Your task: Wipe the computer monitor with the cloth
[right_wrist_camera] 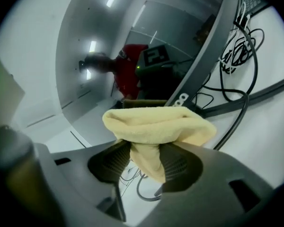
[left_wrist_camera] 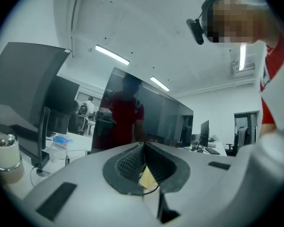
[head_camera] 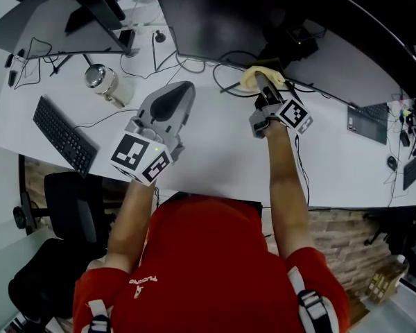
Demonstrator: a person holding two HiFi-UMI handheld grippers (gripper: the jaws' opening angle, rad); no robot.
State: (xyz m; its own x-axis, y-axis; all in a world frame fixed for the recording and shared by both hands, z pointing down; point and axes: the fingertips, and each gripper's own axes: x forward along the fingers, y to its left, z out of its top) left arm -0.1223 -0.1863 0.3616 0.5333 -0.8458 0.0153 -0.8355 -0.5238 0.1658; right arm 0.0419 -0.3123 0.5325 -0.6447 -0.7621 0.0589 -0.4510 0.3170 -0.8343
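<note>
**Cloth held at the foot of the monitor, head view.**
The right claw (right_wrist_camera: pixel 149 151) pinches a yellow cloth (right_wrist_camera: pixel 158 126) between its pads, the bunched cloth bulging above the tips; it sits at 1 o'clock from centre, just at the lower edge of the dark monitor (head_camera: pixel 215 19), which fills 12 o'clock. Contact between cloth and screen cannot be judged. The left claw (left_wrist_camera: pixel 143 145) is at 11 o'clock over the white tabletop (head_camera: pixel 215 158), its tips pressed together. A keyboard (head_camera: pixel 62 136) lies at 9 o'clock and a bottle (head_camera: pixel 104 82) at 10 o'clock.
</note>
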